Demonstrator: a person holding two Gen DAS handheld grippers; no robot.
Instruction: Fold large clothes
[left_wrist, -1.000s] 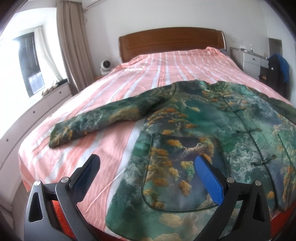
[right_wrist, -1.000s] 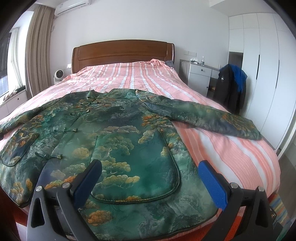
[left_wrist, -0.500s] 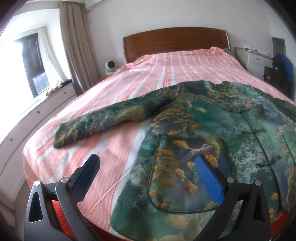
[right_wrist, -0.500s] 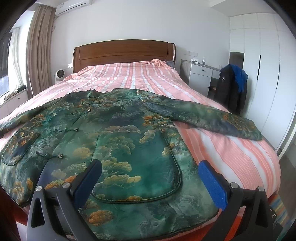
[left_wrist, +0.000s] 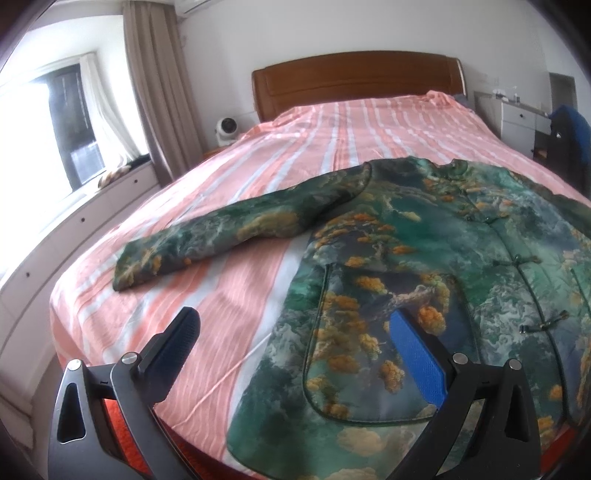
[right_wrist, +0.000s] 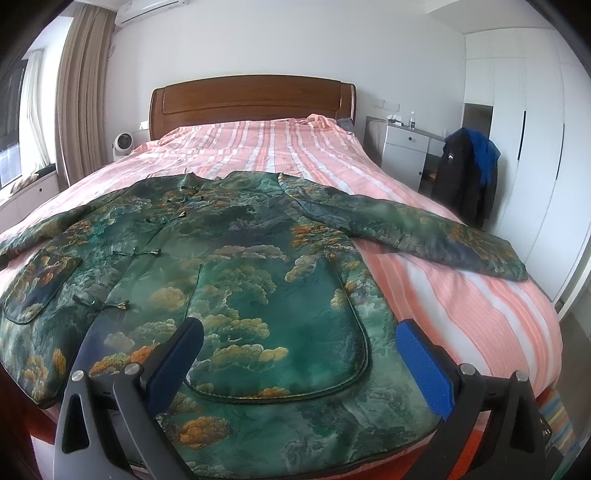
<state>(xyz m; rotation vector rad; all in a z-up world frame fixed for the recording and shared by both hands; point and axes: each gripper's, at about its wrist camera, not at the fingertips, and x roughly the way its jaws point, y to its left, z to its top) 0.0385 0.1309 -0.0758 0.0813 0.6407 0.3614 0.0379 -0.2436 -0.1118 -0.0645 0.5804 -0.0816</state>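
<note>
1. Tool state: the left gripper (left_wrist: 295, 332) and the right gripper (right_wrist: 301, 345) both stand with jaws spread wide and carry nothing. Each hangs above the foot of the bed, apart from the cloth.
2. Workpiece: the green jacket (right_wrist: 236, 258) lies face up and buttoned on the striped bedspread (left_wrist: 229, 295), with both sleeves spread outward.
3. Risk, hem overhang: the lower hem (right_wrist: 295, 443) lies at the mattress edge. A pull toward the foot likely drags the jacket off the bed.
4. Risk, double pick: a deep pinch at the left sleeve cuff (left_wrist: 133, 273) may catch the bedspread too.
5. Risk, slip: the fabric looks smooth and padded. A shallow bite probably releases mid-fold.
6. Risk, skew: uneven lifts by the two tools would misalign the fold at the knot buttons (right_wrist: 147, 253).
</note>
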